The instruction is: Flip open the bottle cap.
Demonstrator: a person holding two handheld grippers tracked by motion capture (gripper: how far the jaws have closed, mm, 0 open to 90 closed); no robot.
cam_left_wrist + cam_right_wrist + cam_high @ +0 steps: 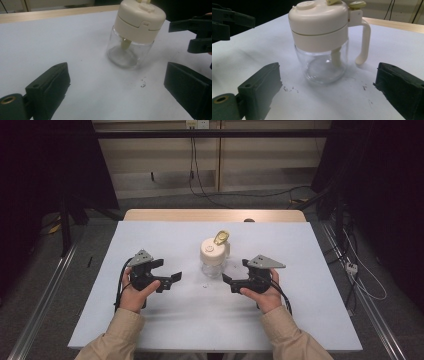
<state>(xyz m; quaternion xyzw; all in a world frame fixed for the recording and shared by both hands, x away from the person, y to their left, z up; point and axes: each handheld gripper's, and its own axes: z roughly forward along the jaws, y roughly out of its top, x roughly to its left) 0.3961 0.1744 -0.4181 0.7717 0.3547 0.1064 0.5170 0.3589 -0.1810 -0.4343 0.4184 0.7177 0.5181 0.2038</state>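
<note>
Both claws, left claw (169, 271) and right claw (235, 271), gape empty either side of the glass dispenser jar (214, 258) on the tabletop (165, 320). From the right gripper view its cream handle (363, 42) shows. The high view adds the yellow flip tab (221, 237).

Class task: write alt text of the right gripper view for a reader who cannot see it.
A clear glass jar with a cream lid and a cream side handle stands upright on a white table, ahead of the right tool, whose two black jaws stand wide apart with nothing between them. The left tool shows at the upper left edge.

A white-topped table (150, 320) stands on grey floor (45, 285) strewn with cables (250, 195).
</note>
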